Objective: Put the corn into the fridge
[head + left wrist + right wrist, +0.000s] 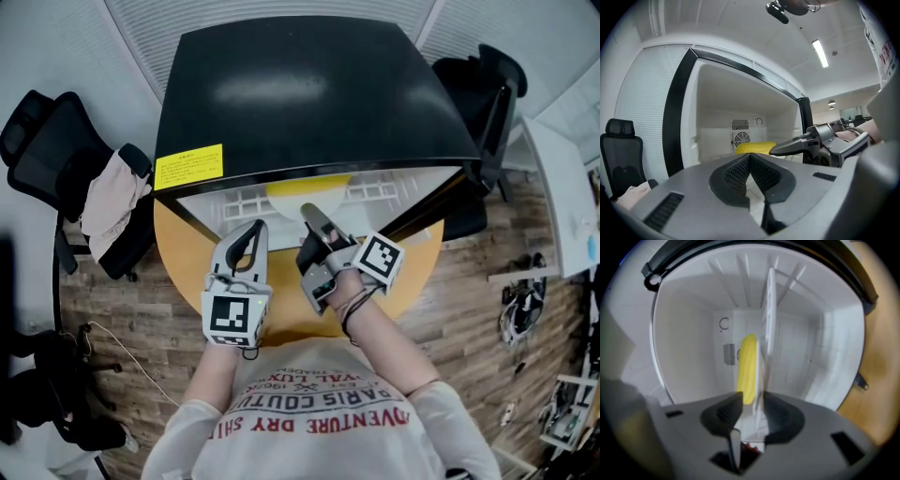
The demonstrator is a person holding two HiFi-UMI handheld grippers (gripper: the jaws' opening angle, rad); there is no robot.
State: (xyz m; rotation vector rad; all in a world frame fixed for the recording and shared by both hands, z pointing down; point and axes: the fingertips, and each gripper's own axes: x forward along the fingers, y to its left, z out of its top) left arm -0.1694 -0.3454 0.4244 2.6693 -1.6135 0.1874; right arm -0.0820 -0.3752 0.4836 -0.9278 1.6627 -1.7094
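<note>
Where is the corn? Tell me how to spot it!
Find the black fridge on the round wooden table. Look inside, on the white shelf near the back. The corn lies there, the only yellow thing inside.

I look down on a wood-plank floor (122, 309) under a round wooden table (178, 253). One black office chair (42, 141) at my left carries a pale cloth (108, 202); another chair (492, 84) stands right. White blinds (75, 37) line the wall, and a ceiling strip light (819, 52) glows.
</note>
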